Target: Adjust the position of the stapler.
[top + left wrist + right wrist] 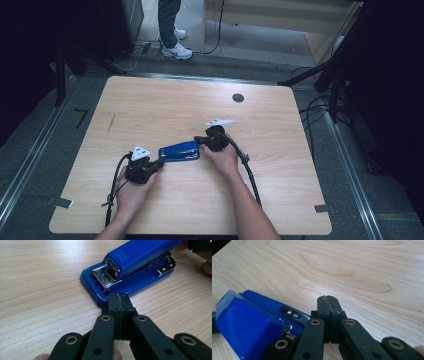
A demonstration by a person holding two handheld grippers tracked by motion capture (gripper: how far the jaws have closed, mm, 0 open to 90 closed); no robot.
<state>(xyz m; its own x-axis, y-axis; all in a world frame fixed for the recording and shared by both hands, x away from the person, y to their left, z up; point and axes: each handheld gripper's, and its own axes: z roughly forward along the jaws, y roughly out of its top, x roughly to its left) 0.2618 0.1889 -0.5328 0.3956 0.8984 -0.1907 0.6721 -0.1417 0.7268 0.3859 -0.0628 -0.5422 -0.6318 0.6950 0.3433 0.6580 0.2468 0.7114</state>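
From above, my left gripper (pixel 159 163) sits at about seven o'clock on the table (pixel 150 100), my left hand (pixel 131 192) wrapped around its body near the front edge, its cable trailing back toward me. Its jaws are pressed flat together with nothing between them, and their tips rest against the near corner of the stapler's base; in the left gripper view my left gripper (pixel 119 298) meets the blue rim just below the metal front end. The stapler (pixel 179 151) lies at the middle of the table, a little toward six o'clock, flat on its base, its long side running from my left gripper at eight o'clock up to my right one at two o'clock. In the left gripper view the stapler (pixel 130 267) has its blue top arm lifted slightly off the base, with the silver staple channel showing beneath it. My right gripper (pixel 198 140) is at the stapler's far end, my right hand (pixel 223 157) behind it at four o'clock. In the right gripper view my right gripper (pixel 327 299) has its jaws closed on each other, holding nothing, lying just beside the stapler (pixel 247 325), whose blue back end sits at eight o'clock of them. I cannot tell whether they touch it.
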